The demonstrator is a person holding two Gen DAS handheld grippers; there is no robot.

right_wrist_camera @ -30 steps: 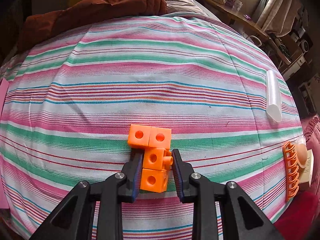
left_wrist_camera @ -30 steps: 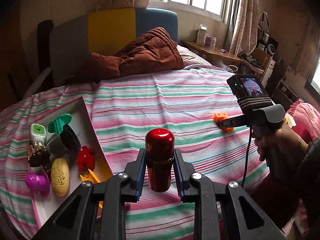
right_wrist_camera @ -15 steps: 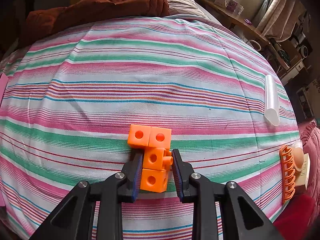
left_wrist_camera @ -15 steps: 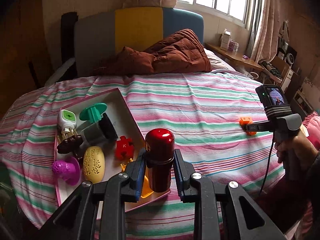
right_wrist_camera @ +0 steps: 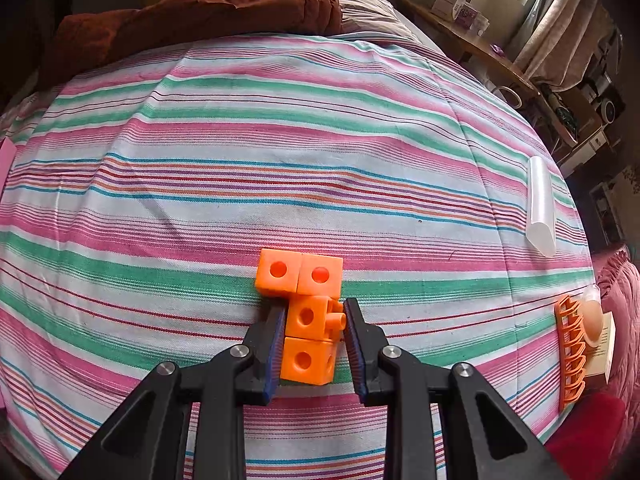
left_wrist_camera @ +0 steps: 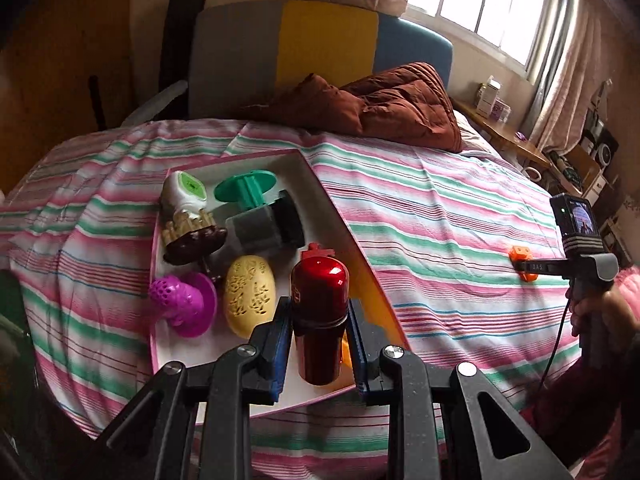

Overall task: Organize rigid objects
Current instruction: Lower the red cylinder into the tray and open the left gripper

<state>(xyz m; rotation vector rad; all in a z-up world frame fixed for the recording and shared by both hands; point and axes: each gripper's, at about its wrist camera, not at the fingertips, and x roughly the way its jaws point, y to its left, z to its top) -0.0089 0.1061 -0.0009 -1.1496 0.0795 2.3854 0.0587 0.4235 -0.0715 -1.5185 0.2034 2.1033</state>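
Observation:
My left gripper [left_wrist_camera: 319,322] is shut on a shiny red bottle [left_wrist_camera: 320,280], which stands upright between the pads. It hangs over the near right part of a white tray with a pink rim [left_wrist_camera: 344,232]. The tray holds several toys, among them a purple piece [left_wrist_camera: 182,304], a yellow oval [left_wrist_camera: 250,296] and a green spool [left_wrist_camera: 246,190]. My right gripper [right_wrist_camera: 315,312] rests on the striped bedspread. It is shut on a cluster of orange cube blocks [right_wrist_camera: 300,276], one pad on a cube and the other on a peg. The left wrist view shows that gripper [left_wrist_camera: 528,268] far right, held by a hand.
A clear tube [right_wrist_camera: 540,204] lies near the bed's right edge. An orange rack [right_wrist_camera: 572,352] with a pale egg-shaped thing lies further toward me. A brown quilt [left_wrist_camera: 384,104] is bunched at the headboard. A wooden side table [right_wrist_camera: 472,40] stands beyond the bed.
My left gripper has carried the red bottle leftward, from over the bare bedspread to over the tray. The right gripper and the orange blocks have stayed where they were.

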